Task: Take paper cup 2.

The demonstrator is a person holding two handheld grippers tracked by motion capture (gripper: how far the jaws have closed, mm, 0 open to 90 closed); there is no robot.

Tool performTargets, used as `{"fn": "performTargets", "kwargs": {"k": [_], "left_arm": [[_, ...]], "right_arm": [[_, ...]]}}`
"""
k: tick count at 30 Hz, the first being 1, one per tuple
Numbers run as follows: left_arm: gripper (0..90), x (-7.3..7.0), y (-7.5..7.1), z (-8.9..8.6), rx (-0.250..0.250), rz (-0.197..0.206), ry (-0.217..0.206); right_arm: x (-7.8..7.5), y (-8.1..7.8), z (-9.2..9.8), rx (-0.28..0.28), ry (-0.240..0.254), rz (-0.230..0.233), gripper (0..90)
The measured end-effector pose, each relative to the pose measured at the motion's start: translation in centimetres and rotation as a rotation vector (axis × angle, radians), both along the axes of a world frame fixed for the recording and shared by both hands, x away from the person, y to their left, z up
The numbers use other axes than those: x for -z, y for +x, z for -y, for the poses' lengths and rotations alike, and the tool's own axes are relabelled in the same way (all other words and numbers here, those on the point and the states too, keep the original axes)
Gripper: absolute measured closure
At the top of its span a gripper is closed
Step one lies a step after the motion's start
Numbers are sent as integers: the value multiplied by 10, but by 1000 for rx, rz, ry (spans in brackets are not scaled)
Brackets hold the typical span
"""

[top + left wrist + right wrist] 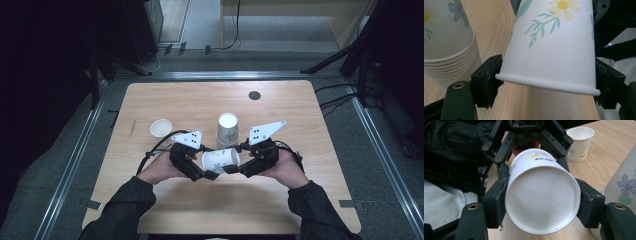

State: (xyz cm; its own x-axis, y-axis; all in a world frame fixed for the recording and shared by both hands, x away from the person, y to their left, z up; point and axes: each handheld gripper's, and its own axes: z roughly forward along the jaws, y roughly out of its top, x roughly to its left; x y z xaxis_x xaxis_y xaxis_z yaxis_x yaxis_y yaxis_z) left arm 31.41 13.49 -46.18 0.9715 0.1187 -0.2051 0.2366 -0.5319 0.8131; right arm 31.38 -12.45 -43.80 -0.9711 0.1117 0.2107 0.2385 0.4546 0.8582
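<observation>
Two hand-held grippers clamp one floral paper cup [220, 160] lying horizontally between them: left hand-held gripper [207, 174] at its rim, right hand-held gripper [235, 169] at its base.

right gripper [541, 206] clamps a paper cup's [541, 195] base; left gripper [534, 157] grips its rim.

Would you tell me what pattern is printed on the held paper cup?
White cup with yellow daisies and green sprigs, clearest in the left gripper view.
</observation>
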Motion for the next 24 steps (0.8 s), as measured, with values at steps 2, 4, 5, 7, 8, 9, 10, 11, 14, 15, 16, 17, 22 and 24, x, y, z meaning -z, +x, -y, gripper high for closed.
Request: {"fn": "performTargets", "kwargs": {"k": [2, 4, 5, 7, 8, 9, 10, 11, 14, 15, 16, 17, 22, 24], "left_arm": [[226, 0, 0, -1, -2, 5, 1], [235, -1, 0, -2, -1, 4, 5], [239, -1, 0, -2, 0, 6, 8], [245, -2, 0, -2, 6, 12, 31], [245, -4, 0, -2, 4, 17, 44], [245, -4, 0, -2, 4, 17, 44], [245, -5, -1, -3, 3, 21, 53], [245, -7, -1, -3, 1, 19, 59], [245, -12, 0, -8, -5, 25, 84], [245, -16, 2, -10, -3, 20, 114], [245, -16, 2, -10, -3, 20, 114], [245, -17, 2, -10, -10, 31, 130], [244, -26, 3, -9, -16, 41, 208], [244, -29, 3, -8, -13, 50, 238]], "right_arm": [[0, 0, 0, 1, -6, -3, 352], [1, 0, -1, -1, -7, -4, 355], [1, 0, -1, -2, -6, 4, 355], [1, 0, -2, -6, -15, 2, 351], [1, 0, -3, -9, -20, 3, 342], [1, 0, -3, -9, -24, 5, 326], [1, 0, -3, -9, -24, 5, 326], [1, -1, -3, -3, -24, 15, 290], [3, -1, -3, 12, -53, 18, 249], [4, -1, -3, 10, -60, 21, 245], [4, -1, -3, 10, -60, 21, 245], [5, -1, -4, 12, -73, 18, 243], [10, -1, -7, 15, -108, 41, 243], [11, -1, -8, 14, -115, 46, 243]]}}
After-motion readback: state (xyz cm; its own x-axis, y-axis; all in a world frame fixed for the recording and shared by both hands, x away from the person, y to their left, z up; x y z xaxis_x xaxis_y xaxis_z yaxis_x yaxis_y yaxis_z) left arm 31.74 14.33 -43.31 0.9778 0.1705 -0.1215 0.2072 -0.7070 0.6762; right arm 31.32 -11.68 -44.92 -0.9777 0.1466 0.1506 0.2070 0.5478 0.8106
